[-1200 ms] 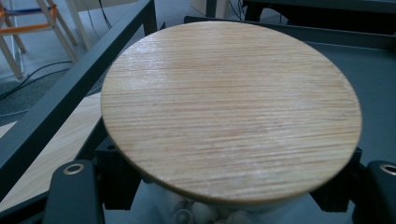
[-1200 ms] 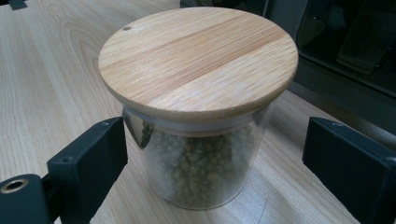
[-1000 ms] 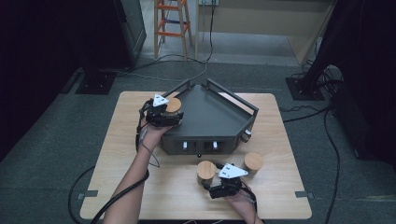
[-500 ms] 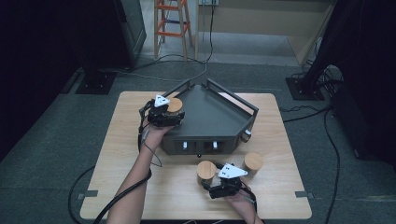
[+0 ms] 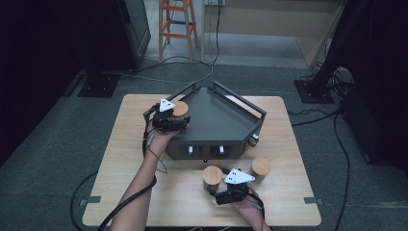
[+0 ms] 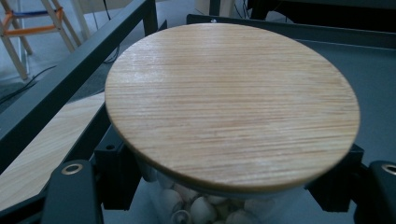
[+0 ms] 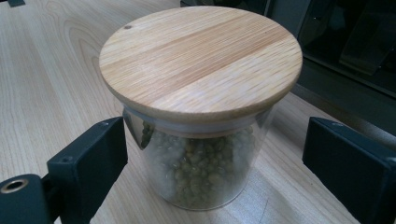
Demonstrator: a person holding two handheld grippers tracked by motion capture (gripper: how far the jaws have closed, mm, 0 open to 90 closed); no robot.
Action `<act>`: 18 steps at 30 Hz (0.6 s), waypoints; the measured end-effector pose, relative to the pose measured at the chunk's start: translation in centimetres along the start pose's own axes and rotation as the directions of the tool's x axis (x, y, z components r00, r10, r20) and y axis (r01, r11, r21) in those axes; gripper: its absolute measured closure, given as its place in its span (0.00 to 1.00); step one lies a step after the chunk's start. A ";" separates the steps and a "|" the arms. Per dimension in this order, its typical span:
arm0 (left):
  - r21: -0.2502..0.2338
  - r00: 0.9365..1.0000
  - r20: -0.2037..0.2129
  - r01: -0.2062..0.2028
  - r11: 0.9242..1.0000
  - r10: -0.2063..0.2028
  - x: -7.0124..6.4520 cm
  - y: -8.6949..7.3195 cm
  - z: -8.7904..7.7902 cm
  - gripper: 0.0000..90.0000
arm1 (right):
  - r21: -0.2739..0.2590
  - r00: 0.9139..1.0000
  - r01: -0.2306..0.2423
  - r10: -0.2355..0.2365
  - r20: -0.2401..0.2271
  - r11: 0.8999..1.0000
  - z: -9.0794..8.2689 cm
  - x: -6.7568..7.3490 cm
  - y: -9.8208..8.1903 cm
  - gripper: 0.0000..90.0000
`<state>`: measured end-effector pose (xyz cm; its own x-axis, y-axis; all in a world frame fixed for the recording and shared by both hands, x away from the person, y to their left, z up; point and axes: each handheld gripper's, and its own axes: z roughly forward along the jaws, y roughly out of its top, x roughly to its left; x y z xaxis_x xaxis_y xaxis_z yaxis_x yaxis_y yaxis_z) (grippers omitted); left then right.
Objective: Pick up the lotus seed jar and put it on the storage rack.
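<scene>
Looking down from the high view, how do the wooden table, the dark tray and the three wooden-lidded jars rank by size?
1. Wooden table, largest.
2. Dark tray.
3. The three jars: one at the tray's left corner, one by the right gripper, one further right. They look alike in size, so no ranking among them.

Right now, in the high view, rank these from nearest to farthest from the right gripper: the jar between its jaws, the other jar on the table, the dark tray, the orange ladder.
1. Green-bean jar, between the right gripper's jaws.
2. Second jar, on the table beyond the gripper.
3. Dark tray, mid-table.
4. Orange ladder, on the floor past the table.
</scene>
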<state>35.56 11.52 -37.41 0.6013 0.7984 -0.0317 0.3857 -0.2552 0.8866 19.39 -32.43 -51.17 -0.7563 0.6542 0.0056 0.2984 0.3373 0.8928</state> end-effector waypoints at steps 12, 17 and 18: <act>-0.008 1.000 0.006 -0.028 1.000 0.028 0.5 -0.4 -1.4 0.12 | 0.000 1.000 0.000 0.000 0.000 1.000 0.0 0.0 0.0 0.07; -0.012 0.999 0.002 -0.034 0.999 0.034 0.5 -0.6 -2.1 0.12 | 0.001 1.000 -0.002 0.002 0.001 1.000 0.0 0.0 0.0 0.07; -0.012 0.999 -0.001 -0.033 0.999 0.033 0.5 -0.7 -2.3 0.12 | 0.001 1.000 -0.002 0.002 0.000 1.000 0.0 0.0 0.0 0.07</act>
<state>34.03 13.32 -36.96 0.6131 0.7900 -0.0024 0.3573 -0.2745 0.8927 19.40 -32.42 -51.16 -0.7555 0.6551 0.0073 0.3005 0.3367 0.8924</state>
